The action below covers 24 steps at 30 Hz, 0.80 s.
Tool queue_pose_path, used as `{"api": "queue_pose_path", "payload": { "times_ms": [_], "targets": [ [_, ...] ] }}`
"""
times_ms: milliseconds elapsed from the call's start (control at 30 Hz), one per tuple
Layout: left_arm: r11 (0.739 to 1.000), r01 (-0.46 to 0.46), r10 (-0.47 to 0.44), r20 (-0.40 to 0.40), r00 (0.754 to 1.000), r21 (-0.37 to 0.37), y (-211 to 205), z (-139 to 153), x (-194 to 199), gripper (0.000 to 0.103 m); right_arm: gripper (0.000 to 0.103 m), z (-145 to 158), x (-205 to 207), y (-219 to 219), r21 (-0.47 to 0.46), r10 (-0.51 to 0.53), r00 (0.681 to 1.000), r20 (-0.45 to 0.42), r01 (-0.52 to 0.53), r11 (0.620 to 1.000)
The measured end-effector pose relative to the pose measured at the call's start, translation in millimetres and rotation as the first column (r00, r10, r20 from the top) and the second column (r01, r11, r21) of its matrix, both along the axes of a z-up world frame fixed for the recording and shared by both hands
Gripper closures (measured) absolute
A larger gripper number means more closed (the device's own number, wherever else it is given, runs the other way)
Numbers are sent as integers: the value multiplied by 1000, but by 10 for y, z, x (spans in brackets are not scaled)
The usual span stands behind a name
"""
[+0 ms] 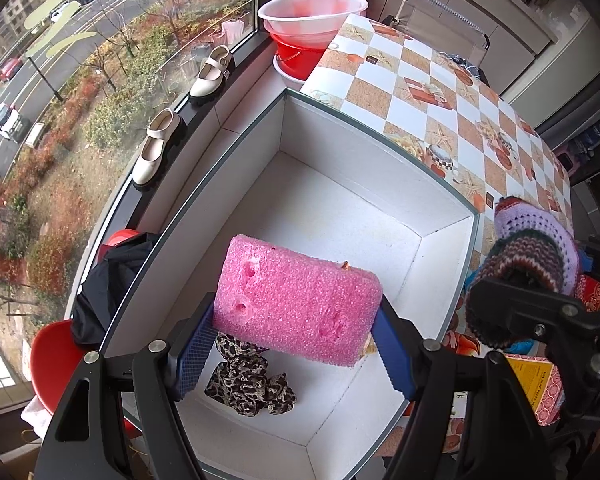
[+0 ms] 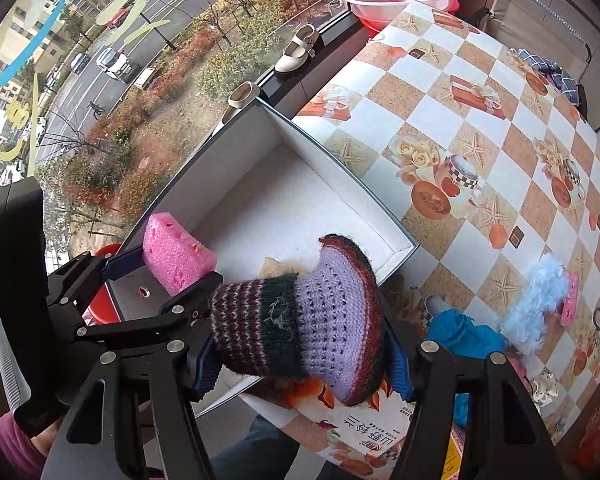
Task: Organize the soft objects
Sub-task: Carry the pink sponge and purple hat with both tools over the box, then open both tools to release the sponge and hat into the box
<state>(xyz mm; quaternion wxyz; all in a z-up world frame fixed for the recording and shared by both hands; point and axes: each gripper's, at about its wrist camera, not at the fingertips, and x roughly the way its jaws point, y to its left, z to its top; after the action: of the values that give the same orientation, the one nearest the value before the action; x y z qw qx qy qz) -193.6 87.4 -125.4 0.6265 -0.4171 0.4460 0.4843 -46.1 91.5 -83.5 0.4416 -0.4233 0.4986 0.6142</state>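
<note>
My left gripper [image 1: 292,344] is shut on a pink sponge block [image 1: 296,300], held over the inside of a white open box [image 1: 340,216]. A leopard-print fabric piece [image 1: 246,380] lies on the box floor under the sponge. My right gripper [image 2: 300,356] is shut on a knitted purple and striped bootie [image 2: 300,320], hanging above the box's near corner [image 2: 404,248]. In the right wrist view the left gripper with the pink sponge [image 2: 176,256] shows at the left. The bootie [image 1: 528,276] appears at the right of the left wrist view.
On the checkered tablecloth [image 2: 500,128] lie a fluffy light-blue item [image 2: 536,304], a blue cloth [image 2: 464,332] and small hair accessories [image 2: 596,320]. Printed packets [image 2: 356,428] lie beneath my right gripper. Shoes [image 1: 156,148] stand on the windowsill; stacked red and white basins [image 1: 308,28] sit beyond the box.
</note>
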Motion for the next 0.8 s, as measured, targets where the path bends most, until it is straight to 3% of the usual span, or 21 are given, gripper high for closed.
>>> {"api": "queue_pose_path", "payload": {
  "times_ms": [800],
  "targets": [
    [999, -23, 22, -27, 999, -36, 149, -154, -42, 26, 36, -157, -50, 195, -25, 10, 1000, 3, -10, 1000]
  ]
}}
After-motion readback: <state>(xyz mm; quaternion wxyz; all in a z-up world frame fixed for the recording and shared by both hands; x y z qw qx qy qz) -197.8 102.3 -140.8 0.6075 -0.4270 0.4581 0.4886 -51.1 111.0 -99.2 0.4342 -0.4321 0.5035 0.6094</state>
